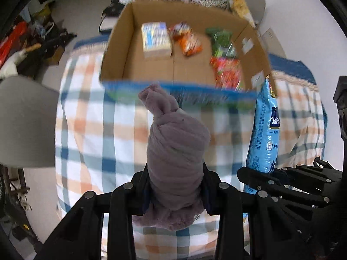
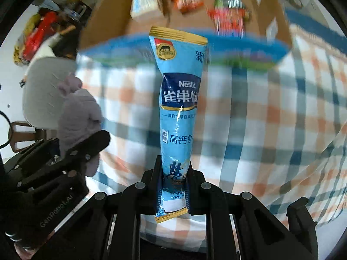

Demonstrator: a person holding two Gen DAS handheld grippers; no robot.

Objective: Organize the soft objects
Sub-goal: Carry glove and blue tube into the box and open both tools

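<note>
**Carrying two soft items toward the box**

Spread across the whole scene is a checked cloth [image 1: 91, 112] in blue, orange and white, over which both tools are held. At 12 o'clock in the left wrist view an open cardboard box [image 1: 117, 49] is seen, its near rim edged in blue. Several packets are already lodged inside: a pale block-shaped pack [image 1: 156, 39] at 11 o'clock, an orange snack bag [image 1: 188, 41] beside it, and green and red bags [image 1: 225, 56] toward 1 o'clock. The box floor between them is bare.

A knotted mauve cloth bundle [image 1: 175, 151] is pinched by the left gripper [image 1: 175, 186], its knot pointing at the box. A tall light-blue Nestle pouch [image 2: 177, 112] is pinched near its lower seam by the right gripper [image 2: 174, 184], standing upright. In the left wrist view the pouch is seen at 3 o'clock, just beside the bundle.

The step in hand is judged to be the carry to the box. Both loads should be lifted clear above the near rim before release, since the tall pouch could be caught on the edge. The bare floor at the centre is best aimed for. The bundle, being springy, should be lowered well in before the jaws are spread, so that a bounce out is avoided.
</note>
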